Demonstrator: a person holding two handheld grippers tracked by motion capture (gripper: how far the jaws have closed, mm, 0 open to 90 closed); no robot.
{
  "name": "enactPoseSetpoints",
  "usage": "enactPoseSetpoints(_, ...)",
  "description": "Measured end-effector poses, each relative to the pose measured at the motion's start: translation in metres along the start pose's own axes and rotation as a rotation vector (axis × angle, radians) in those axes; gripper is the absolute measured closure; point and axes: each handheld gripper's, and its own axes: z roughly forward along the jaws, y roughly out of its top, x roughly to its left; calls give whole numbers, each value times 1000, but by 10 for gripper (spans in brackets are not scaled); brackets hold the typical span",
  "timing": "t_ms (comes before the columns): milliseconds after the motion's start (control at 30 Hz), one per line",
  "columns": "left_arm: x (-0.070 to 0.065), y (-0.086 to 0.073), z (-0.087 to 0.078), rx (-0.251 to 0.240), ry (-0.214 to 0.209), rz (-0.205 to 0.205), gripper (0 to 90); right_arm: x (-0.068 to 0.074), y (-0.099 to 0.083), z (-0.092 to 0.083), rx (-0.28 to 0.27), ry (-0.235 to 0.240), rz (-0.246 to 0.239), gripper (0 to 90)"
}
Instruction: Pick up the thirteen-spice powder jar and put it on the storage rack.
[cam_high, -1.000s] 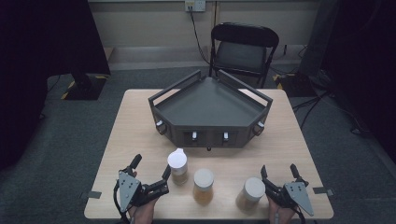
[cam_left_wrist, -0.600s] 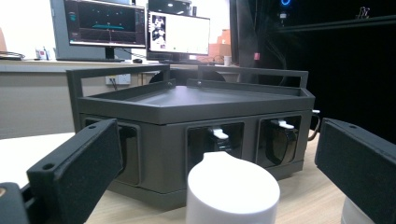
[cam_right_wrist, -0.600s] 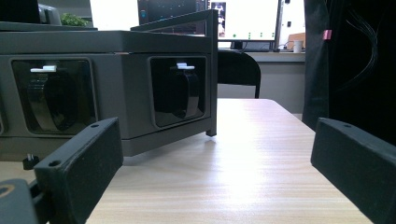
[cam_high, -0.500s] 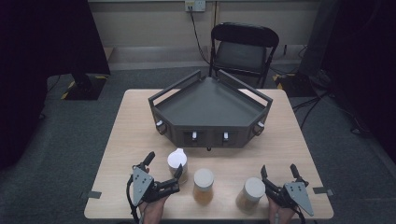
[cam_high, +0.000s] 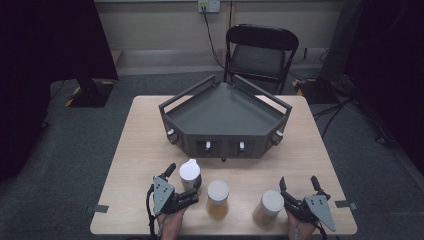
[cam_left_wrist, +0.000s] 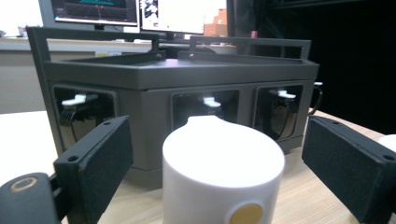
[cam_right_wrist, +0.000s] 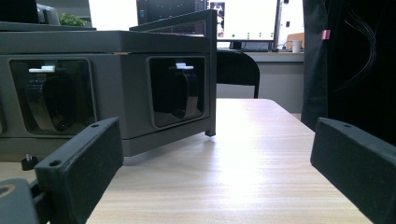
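A white container (cam_high: 190, 171) with a spouted lid stands near the table's front left. My left gripper (cam_high: 184, 177) reaches around it, and its jaws have just been closing. In the left gripper view the container (cam_left_wrist: 223, 172) sits between the two black pads (cam_left_wrist: 100, 163), with a gap on each side, so the gripper is open. My right gripper (cam_high: 298, 182) rests open at the front right with nothing between its jaws; it stands just right of a white-lidded jar (cam_high: 270, 206). In the right gripper view bare tabletop shows between the jaws of the right gripper (cam_right_wrist: 217, 172).
A third white-lidded jar (cam_high: 218, 197) with amber contents stands between the other two. A grey angular tray stand (cam_high: 225, 117) with small front bays fills the table's middle and back. A black chair (cam_high: 260, 50) stands beyond the table.
My left gripper has slid to the right and forward until its jaws flank the white spouted container. The right gripper has stayed where it was.
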Motion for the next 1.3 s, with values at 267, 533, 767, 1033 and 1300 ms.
enactPoseSetpoints(267, -2, -1, 6, 34, -1, 23, 138, 0, 0, 0, 0, 0, 0, 14)
enactPoseSetpoints(533, -2, -4, 10, 51, 0, 24, 194, 0, 0, 0, 0, 0, 0, 14)
enactPoseSetpoints(767, -3, -9, 13, 66, 3, 28, 226, 0, 0, 0, 0, 1, 0, 14)
enactPoseSetpoints(1033, -1, -12, 15, 83, 2, 24, 253, 0, 0, 0, 0, 0, 0, 14)
enactPoseSetpoints(1300, -1, -14, 17, 86, -1, 26, 299, 0, 0, 0, 0, 1, 0, 14)
